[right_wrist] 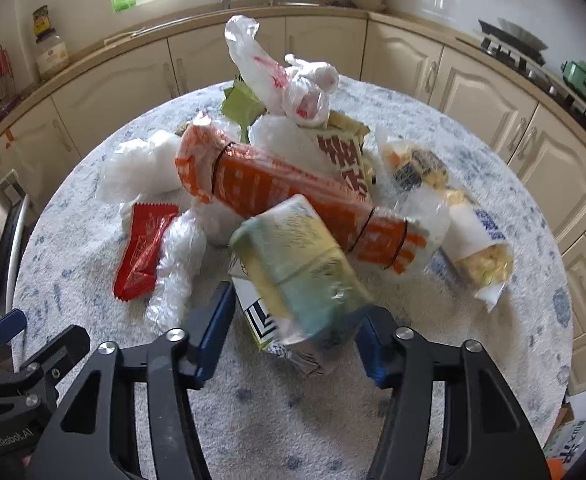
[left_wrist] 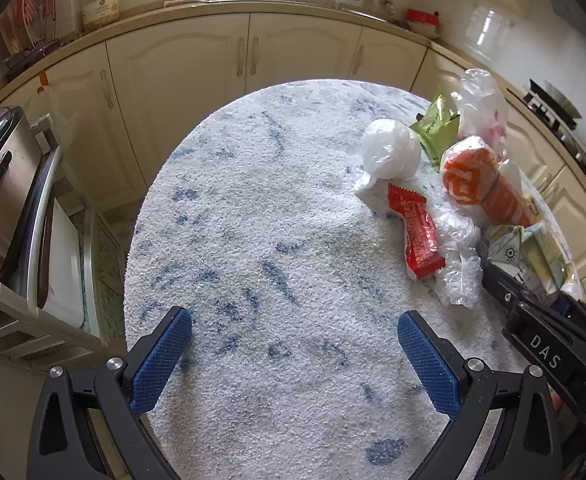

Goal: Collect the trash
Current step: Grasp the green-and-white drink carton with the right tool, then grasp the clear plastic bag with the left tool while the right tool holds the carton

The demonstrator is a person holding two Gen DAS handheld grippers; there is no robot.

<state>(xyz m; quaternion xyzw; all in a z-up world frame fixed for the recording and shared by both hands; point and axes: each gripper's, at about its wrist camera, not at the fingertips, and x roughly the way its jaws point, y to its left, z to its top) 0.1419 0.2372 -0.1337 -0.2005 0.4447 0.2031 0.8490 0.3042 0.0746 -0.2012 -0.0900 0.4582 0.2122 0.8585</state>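
On the round table (right_wrist: 493, 360), covered in a white-and-blue fuzzy cloth, a heap of trash lies toward my right. My right claw (right_wrist: 293, 332) sits at the near edge of that heap with a yellow-green packet (right_wrist: 293, 264) between its blue pads; the packet is blurred, and I cannot tell whether the pads press on it. Behind the packet lies a long orange wrapper (right_wrist: 293, 196), with a crumpled white bag (right_wrist: 293, 88) on top of the heap. A red wrapper (right_wrist: 143, 252) lies flat at the heap's left edge, beside clear crinkled film (right_wrist: 177, 268). My left claw (left_wrist: 293, 360) hangs released over bare cloth, well apart from the red wrapper, with nothing between its pads.
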